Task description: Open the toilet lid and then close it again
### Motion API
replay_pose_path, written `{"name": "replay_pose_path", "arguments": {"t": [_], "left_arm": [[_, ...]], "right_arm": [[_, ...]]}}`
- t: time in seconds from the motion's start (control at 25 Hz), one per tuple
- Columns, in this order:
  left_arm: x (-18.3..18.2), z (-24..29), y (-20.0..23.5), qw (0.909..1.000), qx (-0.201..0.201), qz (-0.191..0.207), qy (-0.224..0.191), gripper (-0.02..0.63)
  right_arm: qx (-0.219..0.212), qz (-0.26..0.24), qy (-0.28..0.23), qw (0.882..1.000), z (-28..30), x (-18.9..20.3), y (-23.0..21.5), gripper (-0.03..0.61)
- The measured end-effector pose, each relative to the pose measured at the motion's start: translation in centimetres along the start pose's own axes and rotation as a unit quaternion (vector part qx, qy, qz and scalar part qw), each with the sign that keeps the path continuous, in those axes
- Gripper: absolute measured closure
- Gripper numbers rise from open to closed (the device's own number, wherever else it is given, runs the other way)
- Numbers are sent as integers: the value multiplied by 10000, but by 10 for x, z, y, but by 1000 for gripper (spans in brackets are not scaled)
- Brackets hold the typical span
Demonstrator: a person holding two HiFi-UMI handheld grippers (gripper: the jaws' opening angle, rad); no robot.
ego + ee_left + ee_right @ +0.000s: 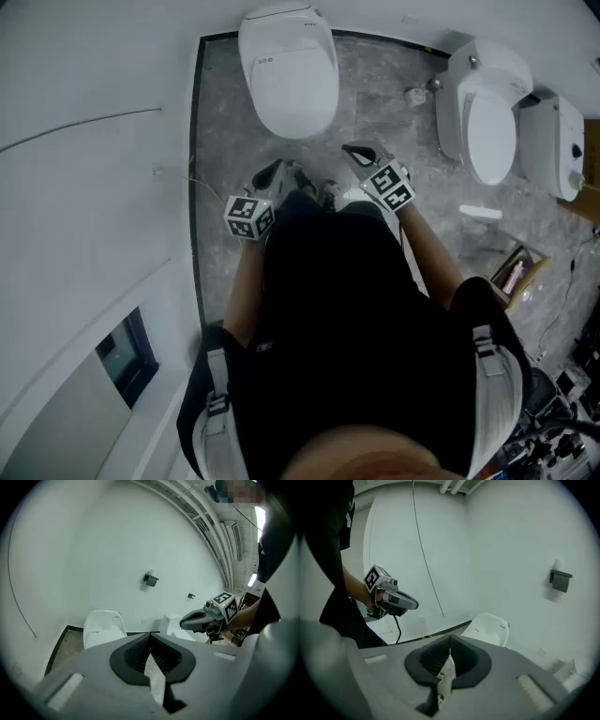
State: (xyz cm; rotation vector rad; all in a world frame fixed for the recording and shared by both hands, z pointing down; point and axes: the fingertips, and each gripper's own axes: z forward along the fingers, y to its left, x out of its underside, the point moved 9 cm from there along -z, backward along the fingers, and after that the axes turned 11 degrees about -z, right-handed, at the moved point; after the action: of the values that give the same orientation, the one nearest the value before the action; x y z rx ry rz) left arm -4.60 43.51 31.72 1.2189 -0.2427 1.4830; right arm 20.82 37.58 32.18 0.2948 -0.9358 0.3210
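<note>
A white toilet point(288, 70) with its lid down stands on the grey stone floor ahead of me, against the wall. My left gripper point(272, 172) is held short of its front rim, slightly to the left, jaws shut with nothing between them. To the right of it, my right gripper point(355, 150) is likewise shut and empty, a little short of the bowl. The left gripper view has the toilet point(104, 626) beyond its closed jaws and the right gripper point(206, 618) off to the side. From the right gripper view the toilet point(487, 627) and the left gripper point(391, 599) both show.
A second toilet point(487, 117) and another white fixture point(555, 145) stand to the right. A white wall point(84, 141) runs along the left, edged by a dark floor strip point(196, 187). An open box point(517, 272) lies at right. A dark holder point(150, 579) hangs on the wall.
</note>
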Motion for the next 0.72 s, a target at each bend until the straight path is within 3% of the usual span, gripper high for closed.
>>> {"name": "replay_pose_path", "arguments": {"t": [0.72], "left_arm": [[20,-14,20,9991,-188,-385,10,603]], "right_arm": [[32,15,159,9999,12,-1,0,575]]}}
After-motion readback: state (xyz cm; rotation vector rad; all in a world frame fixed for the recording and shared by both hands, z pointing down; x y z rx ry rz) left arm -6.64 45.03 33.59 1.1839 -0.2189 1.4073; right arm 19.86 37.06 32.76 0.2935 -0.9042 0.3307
